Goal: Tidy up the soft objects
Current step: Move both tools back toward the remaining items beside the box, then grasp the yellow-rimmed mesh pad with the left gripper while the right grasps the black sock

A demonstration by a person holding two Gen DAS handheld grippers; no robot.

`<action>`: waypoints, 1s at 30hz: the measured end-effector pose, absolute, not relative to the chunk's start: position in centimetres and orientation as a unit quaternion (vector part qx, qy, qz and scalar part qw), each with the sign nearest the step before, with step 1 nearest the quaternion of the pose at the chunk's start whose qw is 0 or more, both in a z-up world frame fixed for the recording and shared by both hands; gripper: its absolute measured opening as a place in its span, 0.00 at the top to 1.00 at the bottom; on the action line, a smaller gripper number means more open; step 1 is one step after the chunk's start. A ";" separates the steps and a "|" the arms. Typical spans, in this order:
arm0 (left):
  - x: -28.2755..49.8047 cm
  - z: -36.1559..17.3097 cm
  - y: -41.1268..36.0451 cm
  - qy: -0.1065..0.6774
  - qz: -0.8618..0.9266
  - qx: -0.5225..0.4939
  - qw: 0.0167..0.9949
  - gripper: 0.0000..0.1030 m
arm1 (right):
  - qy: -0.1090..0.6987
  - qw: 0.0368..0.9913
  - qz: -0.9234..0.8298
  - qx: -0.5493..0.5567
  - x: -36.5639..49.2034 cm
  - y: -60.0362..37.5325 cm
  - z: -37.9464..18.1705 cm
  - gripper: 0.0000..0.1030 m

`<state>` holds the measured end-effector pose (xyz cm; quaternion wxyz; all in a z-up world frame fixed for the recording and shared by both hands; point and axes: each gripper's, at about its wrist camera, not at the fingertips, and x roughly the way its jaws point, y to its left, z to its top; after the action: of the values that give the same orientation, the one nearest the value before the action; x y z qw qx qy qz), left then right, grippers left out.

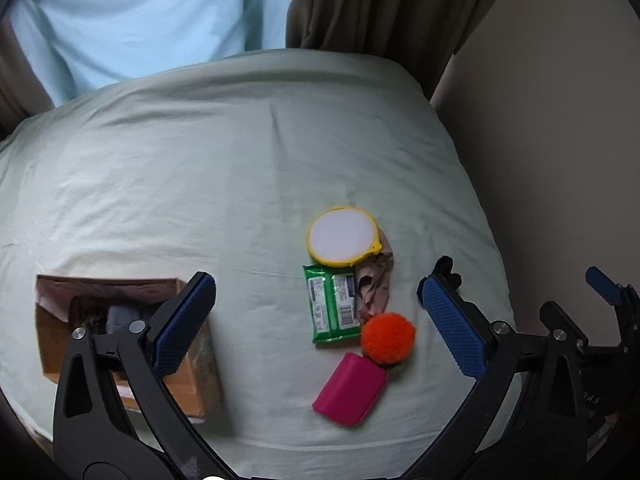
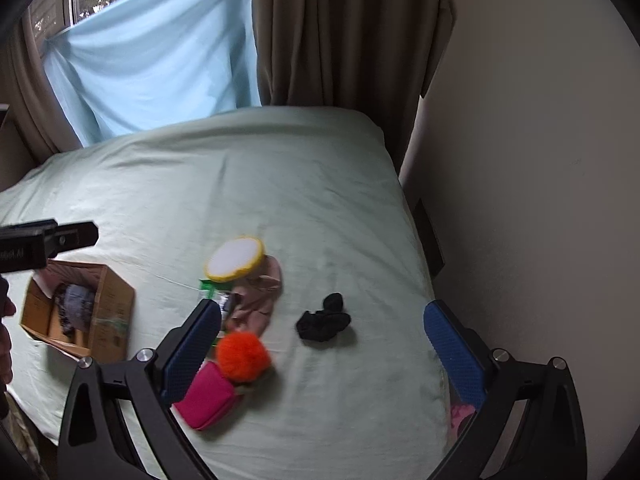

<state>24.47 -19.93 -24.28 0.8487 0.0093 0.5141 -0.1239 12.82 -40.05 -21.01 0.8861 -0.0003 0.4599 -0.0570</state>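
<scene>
On the pale green bed sheet (image 1: 200, 184) lies a cluster: an orange pom-pom (image 1: 387, 337) (image 2: 242, 355), a pink pouch (image 1: 350, 389) (image 2: 206, 399), a green wipes pack (image 1: 333, 303), a beige cloth (image 1: 376, 284) (image 2: 256, 296) and a round yellow-rimmed pad (image 1: 343, 236) (image 2: 235, 258). A black cloth (image 2: 323, 319) lies to the right of them. A cardboard box (image 1: 120, 340) (image 2: 78, 314) at the left holds some fabric. My left gripper (image 1: 320, 328) is open and empty above the cluster. My right gripper (image 2: 324, 354) is open and empty above the black cloth.
Brown curtains (image 2: 340, 32) and a light blue sheet (image 2: 152, 52) hang behind the bed. A beige wall (image 2: 540, 200) runs along the bed's right edge. The right gripper's blue finger (image 1: 604, 285) shows at the right of the left wrist view.
</scene>
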 end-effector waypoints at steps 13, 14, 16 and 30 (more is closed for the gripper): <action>34.0 -37.8 -27.2 0.561 -0.159 0.054 0.811 0.00 | 0.509 0.858 -0.059 0.038 19.1 -43.3 -32.6 0.02; 34.5 -38.7 -27.4 0.565 -0.163 0.054 0.807 0.00 | 0.512 0.856 -0.060 0.041 19.4 -43.5 -33.4 0.02; 35.4 -40.5 -27.9 0.571 -0.165 0.059 0.802 0.00 | 0.518 0.852 -0.063 0.045 20.1 -43.7 -35.1 0.02; 38.5 -49.4 -28.9 0.602 -0.204 0.085 0.767 0.06 | 0.563 0.823 -0.052 0.057 21.8 -43.5 -42.7 0.10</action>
<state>38.54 -28.89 -49.44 0.7671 0.0852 0.6022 -0.2043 21.84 -43.45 -42.69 0.8225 0.0565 0.5635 -0.0521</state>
